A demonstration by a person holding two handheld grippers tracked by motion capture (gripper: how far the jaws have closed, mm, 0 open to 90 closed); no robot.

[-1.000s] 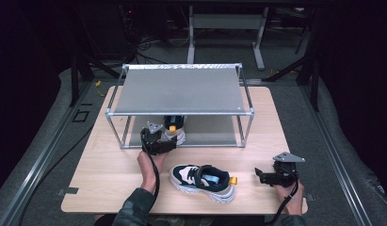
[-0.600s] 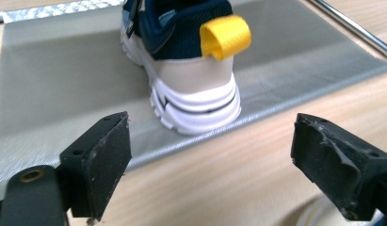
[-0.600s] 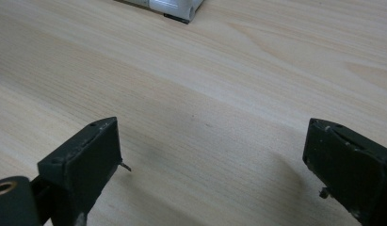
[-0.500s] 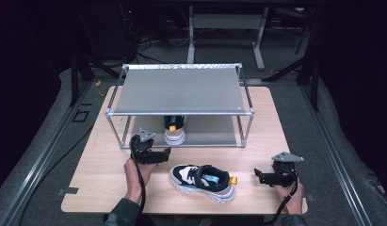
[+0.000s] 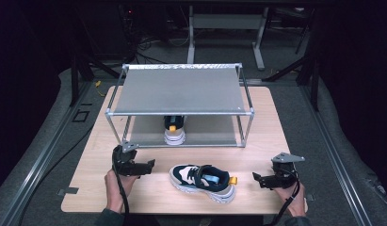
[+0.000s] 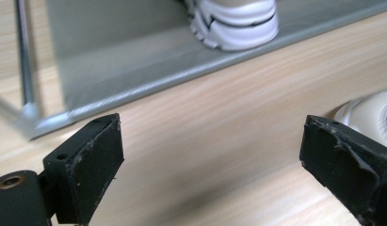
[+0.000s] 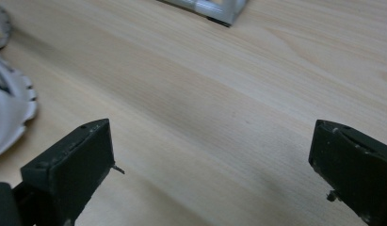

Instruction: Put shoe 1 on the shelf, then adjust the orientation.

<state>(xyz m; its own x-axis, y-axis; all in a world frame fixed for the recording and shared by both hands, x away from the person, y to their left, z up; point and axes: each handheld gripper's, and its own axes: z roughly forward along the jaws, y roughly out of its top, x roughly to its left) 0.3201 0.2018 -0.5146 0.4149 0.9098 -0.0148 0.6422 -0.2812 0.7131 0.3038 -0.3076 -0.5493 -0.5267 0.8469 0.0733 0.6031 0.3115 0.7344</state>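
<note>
On the pale wooden table (image 5: 276, 122) in a dark room, my left gripper (image 5: 146, 165) and right gripper (image 5: 258, 178) gape wide, flanking one sneaker (image 5: 203, 182), another sneaker (image 5: 174, 130) under the grey rack (image 5: 179, 89).

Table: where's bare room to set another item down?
Free: the wood between the rack and the table's left edge; the strip right of the rack; the rack's flat top. Crowded: the front middle, where a sneaker lies between the left gripper and right gripper.
</note>
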